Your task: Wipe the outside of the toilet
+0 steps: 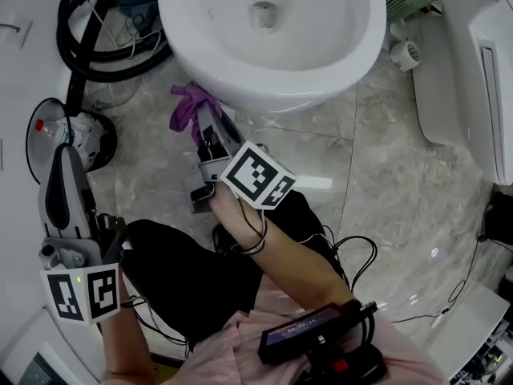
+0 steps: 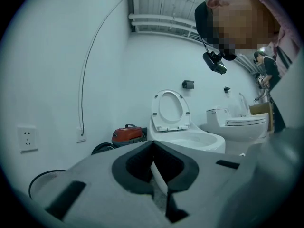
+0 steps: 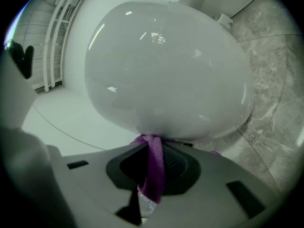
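Right gripper view shows the right gripper (image 3: 153, 144) clenched on a purple cloth (image 3: 155, 172), with the cloth pressed against the lower front of the toilet (image 3: 166, 70) bowl's outer surface. Head view places the left gripper (image 1: 64, 159) well left of the toilet, over the floor (image 1: 385, 159); its jaws are closed together, holding nothing.

Washroom-style test room: toilet (image 2: 186, 137), second toilet (image 2: 237, 122), tile floor (image 1: 401, 175).
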A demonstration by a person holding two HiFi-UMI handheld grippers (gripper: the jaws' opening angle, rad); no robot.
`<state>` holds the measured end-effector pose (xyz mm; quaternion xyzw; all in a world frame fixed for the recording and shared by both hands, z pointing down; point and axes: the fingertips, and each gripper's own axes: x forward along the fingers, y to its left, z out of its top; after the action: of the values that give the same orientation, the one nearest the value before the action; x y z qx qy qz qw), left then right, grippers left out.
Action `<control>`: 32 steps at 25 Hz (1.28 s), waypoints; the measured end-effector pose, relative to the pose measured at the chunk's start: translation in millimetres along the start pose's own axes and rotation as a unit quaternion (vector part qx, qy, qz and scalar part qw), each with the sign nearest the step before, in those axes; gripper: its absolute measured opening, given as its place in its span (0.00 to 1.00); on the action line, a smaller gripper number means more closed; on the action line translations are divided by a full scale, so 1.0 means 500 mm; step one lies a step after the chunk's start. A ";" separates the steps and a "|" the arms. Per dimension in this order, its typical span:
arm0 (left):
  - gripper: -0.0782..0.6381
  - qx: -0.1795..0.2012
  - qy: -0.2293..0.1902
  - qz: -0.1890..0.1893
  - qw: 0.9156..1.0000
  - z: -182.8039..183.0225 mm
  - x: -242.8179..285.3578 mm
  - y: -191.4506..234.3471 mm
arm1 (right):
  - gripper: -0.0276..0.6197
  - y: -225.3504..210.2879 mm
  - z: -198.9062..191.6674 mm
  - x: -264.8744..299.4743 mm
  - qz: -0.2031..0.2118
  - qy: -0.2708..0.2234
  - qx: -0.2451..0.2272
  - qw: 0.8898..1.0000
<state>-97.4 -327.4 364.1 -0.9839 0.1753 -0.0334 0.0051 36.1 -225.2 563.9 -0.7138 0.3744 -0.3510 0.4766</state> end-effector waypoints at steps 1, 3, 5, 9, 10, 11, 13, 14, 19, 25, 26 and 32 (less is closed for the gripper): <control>0.12 0.000 0.000 -0.001 1.000 0.001 0.002 -0.002 | 0.13 -0.002 0.001 -0.005 0.000 0.001 -0.002 1.000; 0.12 0.001 0.000 -0.005 1.000 0.003 0.004 -0.007 | 0.13 -0.007 0.004 -0.014 -0.002 0.005 -0.006 1.000; 0.12 0.001 -0.001 -0.008 1.000 0.002 0.005 -0.010 | 0.13 -0.012 0.008 -0.024 -0.004 0.008 -0.010 1.000; 0.12 0.004 -0.002 -0.015 1.000 0.005 0.011 -0.018 | 0.13 -0.020 0.016 -0.045 -0.007 0.016 -0.014 1.000; 0.12 0.005 -0.002 -0.016 1.000 0.006 0.013 -0.021 | 0.13 -0.023 0.019 -0.052 -0.011 0.019 -0.017 1.000; 0.12 0.005 -0.002 -0.017 1.000 0.007 0.015 -0.024 | 0.13 -0.028 0.024 -0.059 -0.015 0.021 -0.022 0.999; 0.12 0.004 -0.002 -0.019 1.000 0.008 0.020 -0.032 | 0.13 -0.035 0.035 -0.072 -0.022 0.025 -0.032 0.999; 0.12 0.004 -0.002 -0.021 1.000 0.008 0.023 -0.036 | 0.13 -0.036 0.039 -0.077 -0.022 0.026 -0.035 0.999; 0.12 0.005 -0.002 -0.030 1.000 0.005 0.035 -0.056 | 0.13 -0.049 0.057 -0.103 -0.021 0.032 -0.036 0.999; 0.12 0.003 0.003 -0.044 0.999 -0.007 0.056 -0.088 | 0.13 -0.056 0.087 -0.130 -0.023 0.040 -0.042 0.998; 0.12 0.004 0.006 -0.046 0.999 -0.011 0.058 -0.094 | 0.13 -0.058 0.091 -0.134 -0.024 0.041 -0.042 0.998; 0.12 0.007 0.012 -0.061 0.998 -0.018 0.077 -0.127 | 0.13 -0.071 0.119 -0.160 -0.031 0.051 -0.045 0.997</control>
<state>-40.1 -281.0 377.1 -0.9922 0.1153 -0.0466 0.0077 56.5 -121.2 568.1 -0.7267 0.3912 -0.3847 0.4133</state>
